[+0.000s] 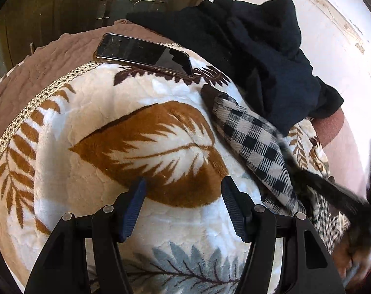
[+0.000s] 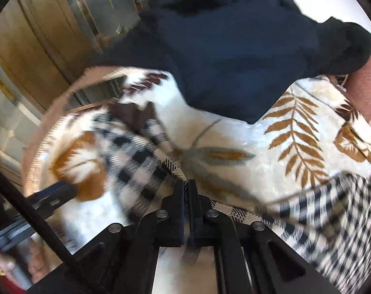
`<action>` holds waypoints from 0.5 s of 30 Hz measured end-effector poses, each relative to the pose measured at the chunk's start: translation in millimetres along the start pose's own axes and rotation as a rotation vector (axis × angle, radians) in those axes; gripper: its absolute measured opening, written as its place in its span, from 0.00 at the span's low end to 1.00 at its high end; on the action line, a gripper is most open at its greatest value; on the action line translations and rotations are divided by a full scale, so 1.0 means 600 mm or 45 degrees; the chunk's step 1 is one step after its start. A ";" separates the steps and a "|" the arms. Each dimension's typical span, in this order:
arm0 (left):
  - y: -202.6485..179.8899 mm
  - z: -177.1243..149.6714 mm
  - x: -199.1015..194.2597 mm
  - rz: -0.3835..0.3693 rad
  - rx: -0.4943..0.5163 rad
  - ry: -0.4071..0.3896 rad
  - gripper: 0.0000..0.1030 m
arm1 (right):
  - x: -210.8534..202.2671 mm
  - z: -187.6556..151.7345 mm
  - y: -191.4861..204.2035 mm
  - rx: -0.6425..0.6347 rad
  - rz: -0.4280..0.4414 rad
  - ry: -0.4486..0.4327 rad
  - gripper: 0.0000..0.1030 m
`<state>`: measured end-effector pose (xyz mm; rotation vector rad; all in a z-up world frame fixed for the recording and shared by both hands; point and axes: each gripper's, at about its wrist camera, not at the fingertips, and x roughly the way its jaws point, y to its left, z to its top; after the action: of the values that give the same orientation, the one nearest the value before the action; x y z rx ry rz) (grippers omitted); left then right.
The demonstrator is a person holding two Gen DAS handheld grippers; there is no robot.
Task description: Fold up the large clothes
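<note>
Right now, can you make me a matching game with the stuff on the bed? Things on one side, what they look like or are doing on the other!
Things:
1. phone
2. checked garment
3. dark navy garment
4. left gripper

Descriptions:
A. heaped at the far edge of the blanket
B. jaws apart, nothing between them
C. lying flat, screen dark
D. black and white squares

Pairs: 1-C, 2-D, 3-A, 4-B
</note>
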<state>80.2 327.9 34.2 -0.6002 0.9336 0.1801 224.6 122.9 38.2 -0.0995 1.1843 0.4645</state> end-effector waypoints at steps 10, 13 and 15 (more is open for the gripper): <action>0.037 0.003 -0.010 -0.114 -0.143 0.028 0.63 | 0.015 -0.227 0.097 -0.286 0.007 0.291 0.04; 0.035 0.001 -0.009 -0.127 -0.139 0.037 0.63 | -0.016 -0.229 0.104 -0.256 0.052 0.238 0.04; 0.037 0.002 -0.011 -0.121 -0.155 0.031 0.63 | -0.052 -0.207 0.099 -0.199 0.055 0.124 0.05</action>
<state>68.3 347.5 30.7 -0.7590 0.9198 0.1456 83.9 128.2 28.8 -0.2341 1.2466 0.5954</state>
